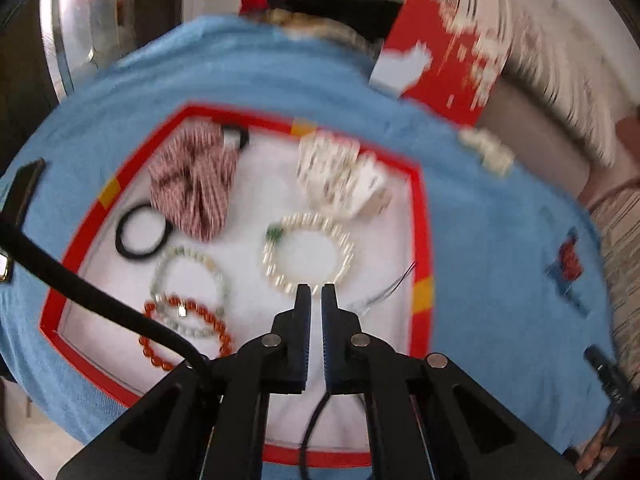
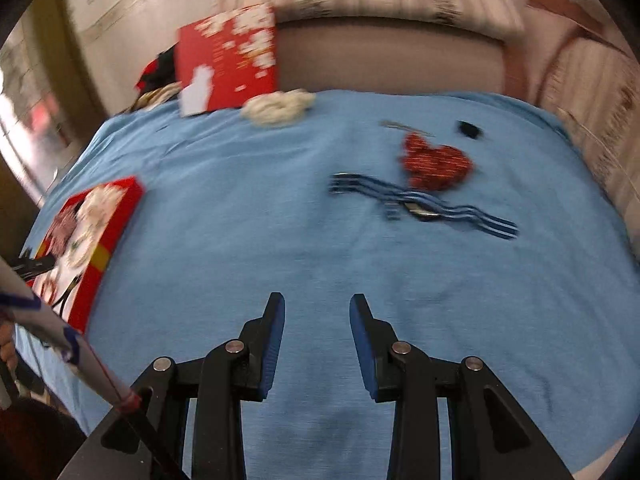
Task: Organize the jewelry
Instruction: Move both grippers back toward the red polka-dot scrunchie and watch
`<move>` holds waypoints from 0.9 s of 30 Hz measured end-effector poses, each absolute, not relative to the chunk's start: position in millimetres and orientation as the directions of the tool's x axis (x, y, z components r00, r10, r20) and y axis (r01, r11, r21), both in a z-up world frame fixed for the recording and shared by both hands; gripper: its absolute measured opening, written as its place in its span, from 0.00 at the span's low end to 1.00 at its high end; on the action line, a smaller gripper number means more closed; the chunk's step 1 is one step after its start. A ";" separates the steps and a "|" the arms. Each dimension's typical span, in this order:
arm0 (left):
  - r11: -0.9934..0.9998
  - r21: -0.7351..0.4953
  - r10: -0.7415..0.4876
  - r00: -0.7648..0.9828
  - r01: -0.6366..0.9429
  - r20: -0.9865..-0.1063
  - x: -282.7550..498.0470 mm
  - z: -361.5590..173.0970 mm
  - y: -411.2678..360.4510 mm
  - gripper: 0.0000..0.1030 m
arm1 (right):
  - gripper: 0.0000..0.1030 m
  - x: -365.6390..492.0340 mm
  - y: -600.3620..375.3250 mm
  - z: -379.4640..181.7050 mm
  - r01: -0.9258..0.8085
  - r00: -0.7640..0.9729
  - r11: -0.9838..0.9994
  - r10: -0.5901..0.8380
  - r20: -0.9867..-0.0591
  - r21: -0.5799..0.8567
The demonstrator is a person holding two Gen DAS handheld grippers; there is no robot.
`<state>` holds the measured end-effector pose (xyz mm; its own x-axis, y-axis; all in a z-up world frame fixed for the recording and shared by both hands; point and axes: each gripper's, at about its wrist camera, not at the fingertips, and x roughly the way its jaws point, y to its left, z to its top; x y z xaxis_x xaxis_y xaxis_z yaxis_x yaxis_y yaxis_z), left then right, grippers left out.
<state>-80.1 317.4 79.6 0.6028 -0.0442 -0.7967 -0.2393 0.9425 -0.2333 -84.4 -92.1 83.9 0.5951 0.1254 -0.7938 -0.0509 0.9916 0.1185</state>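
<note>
The left gripper point(image 1: 316, 292) hangs over the red-rimmed box point(image 1: 420, 240), jaws nearly closed and empty, beside the pearl bracelet point(image 1: 308, 252). The right gripper point(image 2: 317, 308), jaws partly open and empty, should probably approach the red ornament point(image 2: 436, 164) on the blue cloth point(image 2: 240, 220) slowly

No text can be read: the white marks on the red box lid point(image 1: 444, 60) beyond the jaws are blurred.
</note>
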 end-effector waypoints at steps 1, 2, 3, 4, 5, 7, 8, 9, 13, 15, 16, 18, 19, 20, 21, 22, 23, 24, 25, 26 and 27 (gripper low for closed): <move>0.939 -0.249 -0.044 0.639 -0.235 -0.768 -84.7 87.0 317.6 0.11 | 0.37 -83.5 -106.7 84.8 -0.022 0.600 0.992 0.111 -0.793 0.123; 0.937 -0.268 -0.048 0.675 -0.225 -0.736 -88.7 94.9 316.3 0.21 | 0.39 -82.3 -117.0 85.3 -0.002 0.602 0.992 0.101 -0.792 0.125; 0.935 -0.280 -0.050 0.701 -0.218 -0.712 -91.7 100.2 313.6 0.29 | 0.40 -80.4 -127.6 85.4 0.018 0.604 0.992 0.090 -0.792 0.126; 0.931 -0.294 -0.050 0.726 -0.215 -0.686 -92.2 104.2 309.1 0.39 | 0.40 -77.4 -136.7 85.2 0.034 0.604 0.991 0.080 -0.793 0.126; 0.927 -0.315 -0.057 0.753 -0.204 -0.656 -95.4 109.4 303.8 0.41 | 0.40 -72.8 -145.5 84.4 0.052 0.602 0.991 0.069 -0.795 0.125; 0.926 -0.337 -0.087 0.771 -0.171 -0.631 -97.2 114.6 290.8 0.43 | 0.40 -58.4 -160.9 82.2 0.084 0.596 0.988 0.055 -0.801 0.131; 0.925 -0.351 -0.117 0.771 -0.145 -0.626 -95.1 114.7 281.6 0.43 | 0.40 -48.2 -168.7 80.3 0.100 0.589 0.985 0.055 -0.806 0.141; 0.923 -0.364 -0.142 0.769 -0.125 -0.623 -94.1 113.9 275.1 0.43 | 0.40 -38.6 -173.0 79.1 0.111 0.584 0.983 0.055 -0.810 0.146; 0.931 -0.363 -0.217 0.723 -0.049 -0.656 -77.3 101.2 236.0 0.43 | 0.47 2.6 -184.9 74.8 0.148 0.576 0.976 0.047 -0.816 0.160; 0.941 -0.337 -0.224 0.699 -0.026 -0.679 -68.0 93.2 217.5 0.43 | 0.51 20.0 -184.5 70.9 0.150 0.571 0.974 0.056 -0.819 0.171; 0.945 -0.327 -0.223 0.691 -0.020 -0.687 -63.6 90.0 211.6 0.43 | 0.51 30.8 -184.1 68.3 0.153 0.567 0.973 0.058 -0.821 0.174; 0.948 -0.318 -0.224 0.681 -0.015 -0.698 -57.8 84.5 202.7 0.43 | 0.54 52.8 -179.8 63.2 0.145 0.563 0.977 0.050 -0.825 0.159; 0.948 -0.317 -0.225 0.676 -0.014 -0.701 -56.5 83.0 200.9 0.43 | 0.60 60.9 -177.9 60.2 0.138 0.559 0.979 0.046 -0.828 0.147; 0.948 -0.317 -0.227 0.668 -0.013 -0.708 -53.9 80.7 198.1 0.43 | 0.62 72.4 -175.2 54.8 0.132 0.545 0.982 0.039 -0.837 0.131; 0.949 -0.316 -0.230 0.662 -0.011 -0.713 -53.1 78.8 196.1 0.43 | 0.62 83.2 -173.8 48.7 0.136 0.529 0.984 0.026 -0.848 0.115; 0.951 -0.309 -0.227 0.659 -0.009 -0.717 -51.2 77.2 193.7 0.43 | 0.62 89.9 -174.0 44.1 0.143 0.520 0.985 0.012 -0.854 0.101; 0.954 -0.301 -0.222 0.657 -0.008 -0.721 -51.2 76.7 192.6 0.43 | 0.62 98.1 -174.1 38.8 0.148 0.510 0.985 0.000 -0.860 0.089; 0.956 -0.292 -0.217 0.655 -0.007 -0.724 -50.0 75.7 191.2 0.43 | 0.52 103.0 -174.0 35.4 0.146 0.500 0.986 0.001 -0.866 0.085; 0.958 -0.287 -0.213 0.654 -0.006 -0.726 -49.7 75.7 191.3 0.43 | 0.22 109.0 -173.6 31.4 0.140 0.485 0.987 0.001 -0.875 0.078; 0.960 -0.281 -0.209 0.652 -0.007 -0.728 -48.0 74.9 191.5 0.43 | 0.14 112.6 -172.5 29.2 0.138 0.471 0.988 -0.004 -0.882 0.069; 0.960 -0.281 -0.207 0.651 -0.010 -0.730 -46.7 74.6 192.2 0.43 | 0.14 113.4 -170.9 31.4 0.131 0.475 0.989 -0.003 -0.880 0.067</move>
<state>-46.7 192.2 74.6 0.6515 -0.2071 -0.7299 -0.0101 0.9596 -0.2813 113.4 -170.9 31.4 0.4755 -0.0031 -0.8797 0.1305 0.9892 0.0671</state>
